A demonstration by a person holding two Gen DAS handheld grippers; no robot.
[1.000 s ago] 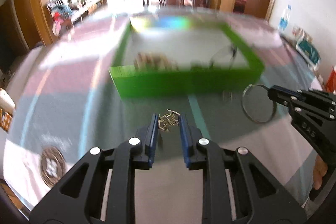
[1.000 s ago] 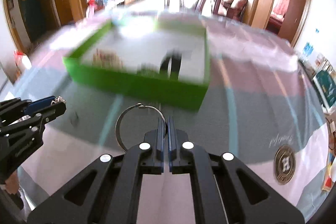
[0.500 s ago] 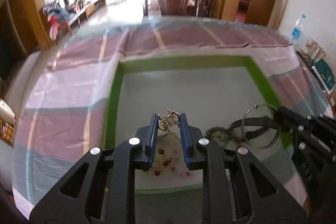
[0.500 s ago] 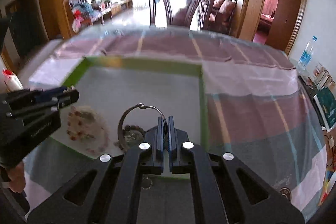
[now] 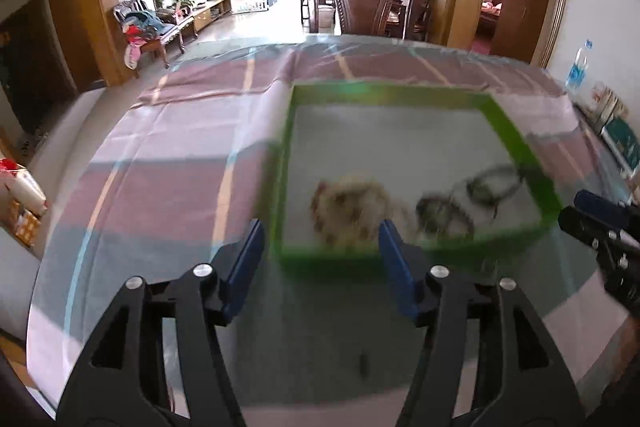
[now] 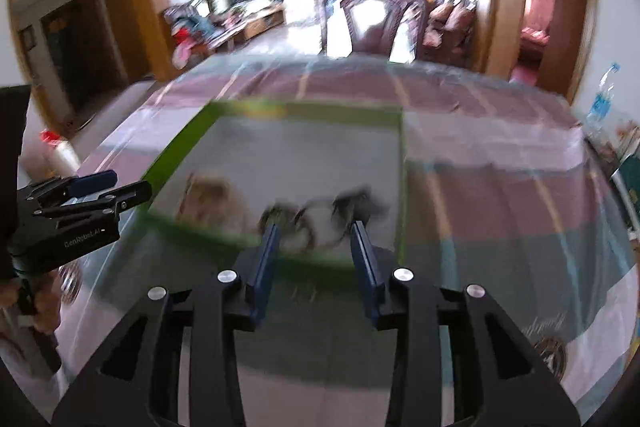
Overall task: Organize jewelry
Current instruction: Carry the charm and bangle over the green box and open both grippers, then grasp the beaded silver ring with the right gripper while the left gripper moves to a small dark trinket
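Jewelry (image 5: 352, 211), a blurred beaded and dark-ringed heap, lay inside the shallow green tray (image 5: 516, 143) at twelve o'clock from the left gripper (image 5: 320, 259) and right gripper (image 6: 316, 247), both just opened, empty.

left gripper (image 5: 320, 251): jaws just opened, nothing between | green tray (image 5: 516, 143): on bench (image 5: 160, 163) | jewelry (image 5: 352, 207): blurred, inside tray

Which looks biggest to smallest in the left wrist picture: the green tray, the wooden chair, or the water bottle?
1. green tray: it fills the middle of the picture.
2. wooden chair: it looks smaller, but it stands farther back, so its true size is unsure.
3. water bottle: it looks tiny, at the right edge.
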